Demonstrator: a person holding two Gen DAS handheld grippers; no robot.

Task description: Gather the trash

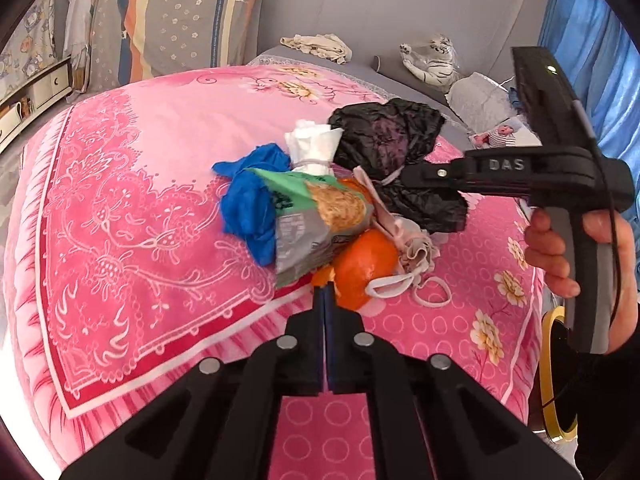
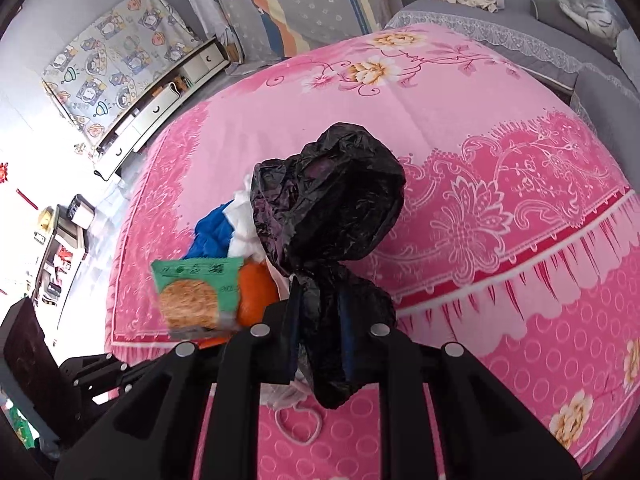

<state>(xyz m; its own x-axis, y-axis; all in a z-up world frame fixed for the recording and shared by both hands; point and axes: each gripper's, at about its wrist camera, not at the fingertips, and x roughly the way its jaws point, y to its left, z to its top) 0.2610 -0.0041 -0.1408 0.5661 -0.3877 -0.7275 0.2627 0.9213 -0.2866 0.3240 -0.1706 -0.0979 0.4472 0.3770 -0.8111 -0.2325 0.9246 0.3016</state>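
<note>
Pink floral bedspread [image 1: 132,184] carries the litter heap. Right gripper [image 2: 320,320] is clamped on the black plastic bag [image 2: 328,200]; left gripper [image 1: 325,308], jaws closed, apparently pinches orange peel [image 1: 364,268]. Collection underway; next, lifting clear.

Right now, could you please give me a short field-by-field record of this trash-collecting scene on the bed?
surface: pink floral blanket
trash pile: blue plastic, white wad, green snack wrapper, orange peel, face mask
left gripper: shut, tips at the orange peel; grip unclear
right gripper: shut on black plastic bag
background: plush tiger
</note>
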